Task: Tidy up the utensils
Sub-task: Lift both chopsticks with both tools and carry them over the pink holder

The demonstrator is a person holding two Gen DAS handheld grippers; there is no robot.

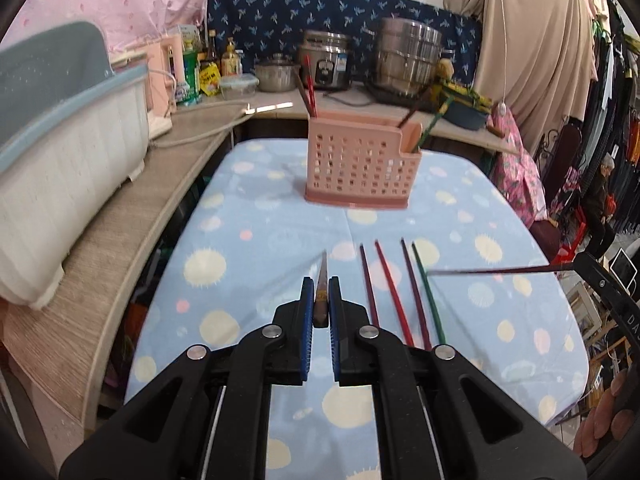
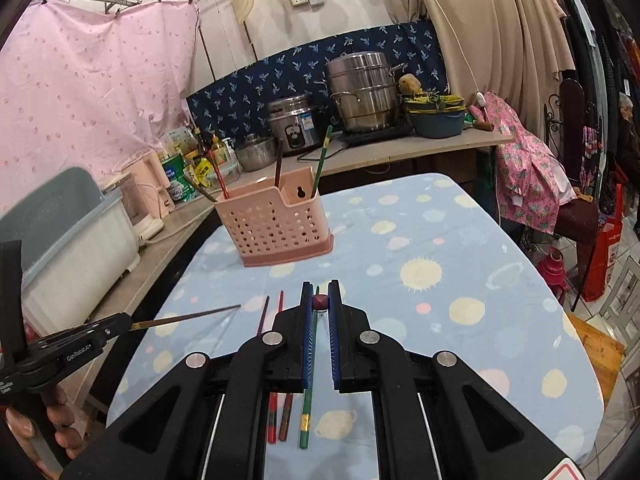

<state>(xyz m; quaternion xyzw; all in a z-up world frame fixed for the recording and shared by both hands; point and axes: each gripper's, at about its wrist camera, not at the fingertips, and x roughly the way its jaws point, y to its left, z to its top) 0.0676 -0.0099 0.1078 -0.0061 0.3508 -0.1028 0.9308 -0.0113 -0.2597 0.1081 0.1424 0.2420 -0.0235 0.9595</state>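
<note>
Roughly halfway: four chopsticks stand in the pink holder [image 1: 360, 164] ahead, four lie right of my left tongs [image 1: 322, 312], and both my left and right tongs [image 2: 320, 312] each grasp one chopstick.

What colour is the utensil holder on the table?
Pink, a perforated plastic utensil holder with a darker pink base; clearest in the left wrist view.

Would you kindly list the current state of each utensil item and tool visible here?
Left tool: shut on a brown chopstick, lifted off the table.
Right tool: shut on a maroon chopstick.
Pink holder: upright, several chopsticks standing inside.
Loose chopsticks: four lying flat on the tablecloth.
</note>
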